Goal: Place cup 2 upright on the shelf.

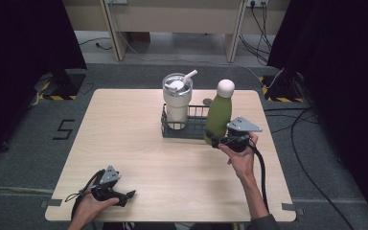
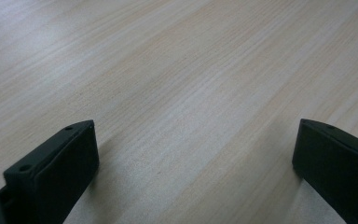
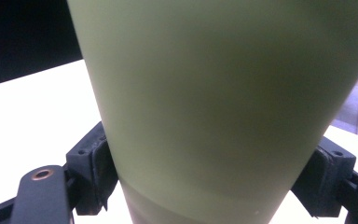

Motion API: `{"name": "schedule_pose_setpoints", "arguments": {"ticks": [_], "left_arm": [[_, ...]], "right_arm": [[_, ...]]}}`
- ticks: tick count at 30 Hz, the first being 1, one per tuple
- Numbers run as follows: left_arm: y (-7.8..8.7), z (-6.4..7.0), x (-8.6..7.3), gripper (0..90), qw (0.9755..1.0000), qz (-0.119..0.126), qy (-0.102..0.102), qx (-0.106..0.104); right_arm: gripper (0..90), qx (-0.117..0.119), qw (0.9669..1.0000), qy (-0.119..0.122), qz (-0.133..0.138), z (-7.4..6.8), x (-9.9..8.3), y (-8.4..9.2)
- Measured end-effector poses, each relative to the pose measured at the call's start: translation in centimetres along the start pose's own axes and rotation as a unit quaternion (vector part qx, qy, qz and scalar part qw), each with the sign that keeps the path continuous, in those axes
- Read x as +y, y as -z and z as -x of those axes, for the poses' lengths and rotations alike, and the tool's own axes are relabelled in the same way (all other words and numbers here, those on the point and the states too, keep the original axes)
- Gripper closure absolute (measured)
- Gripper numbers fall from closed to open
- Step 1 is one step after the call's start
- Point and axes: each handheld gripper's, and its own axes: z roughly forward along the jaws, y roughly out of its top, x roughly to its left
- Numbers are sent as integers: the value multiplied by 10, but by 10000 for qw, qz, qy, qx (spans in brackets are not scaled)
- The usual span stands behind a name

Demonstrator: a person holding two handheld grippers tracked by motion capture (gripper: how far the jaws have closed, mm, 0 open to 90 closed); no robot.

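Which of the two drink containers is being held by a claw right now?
The green bottle with the white cap, clamped low on its body by the right claw. The white tumbler with the straw stands untouched in the wire rack.

Pale wood-grain table [image 1: 139, 143], smooth with a soft satin sheen, fine streaks running along the top. Green bottle [image 1: 219, 117] in a matt, even coating, no glare at all up close; rounded white cap [image 1: 226, 87] looking like smooth plastic. Cream tumbler [image 1: 177, 103] slightly glossy, lid and straw plastic-looking. Dark wire basket [image 1: 197, 125], thin metal rods, dull finish. Black jaws on the left gripper [image 2: 191, 163] matt hard plastic; same dull black on the right gripper [image 3: 209, 182], plus a grey brushed-metal-looking plate on top.
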Motion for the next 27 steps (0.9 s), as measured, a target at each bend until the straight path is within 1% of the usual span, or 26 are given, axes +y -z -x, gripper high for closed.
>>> {"name": "schedule_pose_setpoints", "arguments": {"ticks": [2, 9, 12, 17, 21, 22, 25, 27], "left_arm": [[0, 0, 0, 0, 10000, 0, 1, -1], [0, 0, 0, 0, 10000, 1, 3, -1], [0, 0, 0, 0, 10000, 1, 3, -1], [0, 0, 0, 0, 10000, 2, 3, -3], [0, 0, 0, 0, 10000, 1, 2, -4], [0, 0, 0, 0, 10000, 2, 3, -4], [0, 0, 0, 0, 10000, 2, 0, 1], [0, 0, 0, 0, 10000, 3, 1, -1]], "right_arm": [[210, 47, 10000, -30, 22, 0, 2, 0], [210, 52, 10000, -6, -16, 3, 11, -5], [210, 91, 9999, -64, -22, 4, 15, -8], [210, 57, 10000, -32, -22, 7, 21, -12], [210, 76, 10000, -30, -28, 7, 25, -14], [210, 68, 10000, -32, -6, 8, 29, -15], [210, 109, 9999, -54, 0, 9, 34, -17], [210, 93, 10000, -22, -7, 10, 38, -19]]}}
